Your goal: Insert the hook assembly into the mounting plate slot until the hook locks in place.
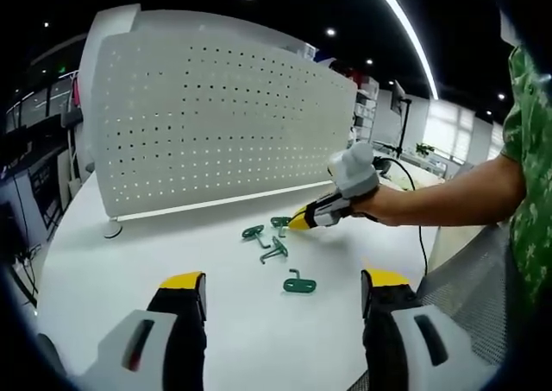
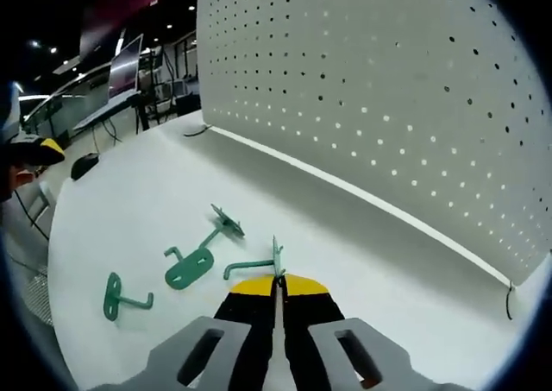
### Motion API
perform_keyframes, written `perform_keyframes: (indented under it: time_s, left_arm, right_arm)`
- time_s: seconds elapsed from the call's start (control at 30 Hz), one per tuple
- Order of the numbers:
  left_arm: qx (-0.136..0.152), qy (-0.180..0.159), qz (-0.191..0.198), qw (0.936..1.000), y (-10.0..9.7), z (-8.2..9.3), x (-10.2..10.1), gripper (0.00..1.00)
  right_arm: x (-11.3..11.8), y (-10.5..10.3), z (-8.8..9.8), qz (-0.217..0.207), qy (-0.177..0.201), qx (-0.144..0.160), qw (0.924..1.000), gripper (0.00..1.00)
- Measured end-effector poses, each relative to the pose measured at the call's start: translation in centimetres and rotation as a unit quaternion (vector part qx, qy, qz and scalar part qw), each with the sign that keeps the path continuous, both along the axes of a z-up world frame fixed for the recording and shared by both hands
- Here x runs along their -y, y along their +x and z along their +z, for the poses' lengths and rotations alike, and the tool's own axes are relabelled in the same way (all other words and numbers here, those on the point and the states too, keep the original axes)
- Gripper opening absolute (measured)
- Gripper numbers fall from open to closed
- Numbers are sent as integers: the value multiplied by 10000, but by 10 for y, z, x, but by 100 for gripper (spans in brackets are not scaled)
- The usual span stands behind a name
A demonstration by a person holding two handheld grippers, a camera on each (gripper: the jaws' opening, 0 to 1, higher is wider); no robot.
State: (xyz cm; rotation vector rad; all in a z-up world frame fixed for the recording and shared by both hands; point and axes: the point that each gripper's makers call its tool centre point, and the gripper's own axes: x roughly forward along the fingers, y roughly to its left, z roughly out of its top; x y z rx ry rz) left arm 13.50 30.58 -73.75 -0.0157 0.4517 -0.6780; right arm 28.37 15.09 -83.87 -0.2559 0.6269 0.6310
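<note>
white perforated metal pegboard panel (image 2: 388, 106) upright on the white table (image 2: 129, 201), beyond both tongs. right tongs (image 2: 278, 289) closed on the nearest green metal hook's (image 2: 259, 266) plate. left tongs (image 1: 283, 292) wide open, empty. hooks look light, stiff, slippery; grip the flat plate.

I am showing two wide black jaws tipped with yellow caps on my left gripper (image 1: 283, 280), each one rising out of a pale grey housing with a dark slot set into it; the left slot is carrying a small red mark. My right gripper (image 2: 279, 286) is wearing the same colours: black jaws, yellow tips and grey shells with dark oval slots. I am wearing a short green patterned sleeve (image 1: 533, 141), and a thin black cable (image 1: 422, 236) is trailing below my forearm.
</note>
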Motion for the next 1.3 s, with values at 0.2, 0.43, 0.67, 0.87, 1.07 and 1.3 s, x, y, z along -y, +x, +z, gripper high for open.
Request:
perform_keyframes:
  time_s: [0.2,0.43,0.67,0.87,1.07,1.3]
  left_arm:
    - [28,-12,-18,10000,-1,2,1,75]
    - [63,-24,-56,10000,0,4,3,74]
    - [86,-31,-111,9999,-1,5,5,74]
    - [147,-39,-136,9998,-1,7,6,73]
    - [206,-43,-163,9996,-2,10,7,73]
    - [260,-40,-232,9994,-5,12,10,70]
  right_arm:
    - [2,1,9,-18,-28,114,9999,1]
    - [4,3,21,-9,-64,253,9997,0]
    - [7,0,31,1,-65,306,9995,0]
    - [2,-9,51,34,97,362,9993,0]
    - [-16,-22,85,147,433,530,9975,0]
    - [-36,-43,116,302,788,637,9944,0]
